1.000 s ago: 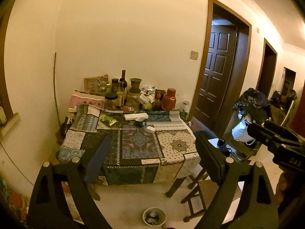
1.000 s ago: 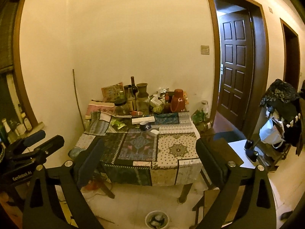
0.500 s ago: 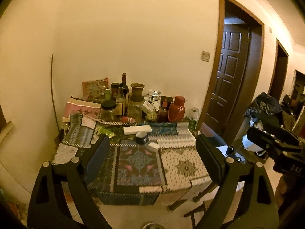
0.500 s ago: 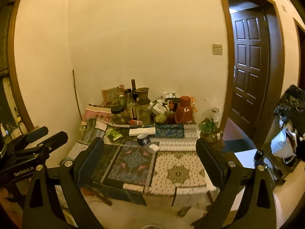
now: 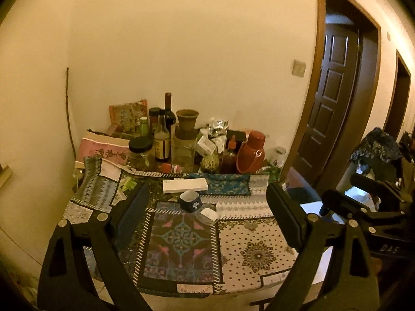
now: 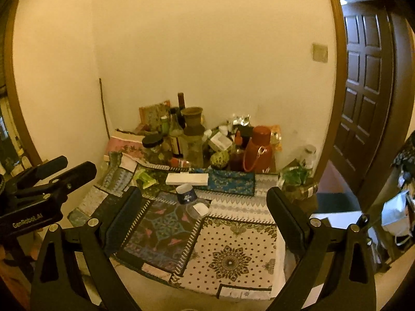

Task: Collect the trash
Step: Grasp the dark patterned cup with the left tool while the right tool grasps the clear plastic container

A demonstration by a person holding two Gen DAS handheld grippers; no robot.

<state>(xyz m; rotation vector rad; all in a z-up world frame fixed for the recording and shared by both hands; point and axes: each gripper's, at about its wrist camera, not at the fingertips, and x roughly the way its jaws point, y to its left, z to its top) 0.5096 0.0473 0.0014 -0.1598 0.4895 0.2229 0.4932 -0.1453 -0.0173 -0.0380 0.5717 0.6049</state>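
The table (image 5: 256, 256) looms nearer than before; both grippers' fingers (image 5: 132, 207) (image 6: 284, 215) spread apart, empty.

Patchwork-patterned tablecloth (image 5: 254, 256), red flask (image 5: 251, 153)

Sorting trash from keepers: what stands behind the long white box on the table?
Behind the white box: a dark-lidded jar, bottles and a red flask. Things farther back are partly hidden.

- The left gripper (image 5: 207, 212) pointed forward and somewhat downward, jaws spread wide, nothing between them.
- The right gripper (image 6: 205, 215) matched it, jaws wide apart and empty.
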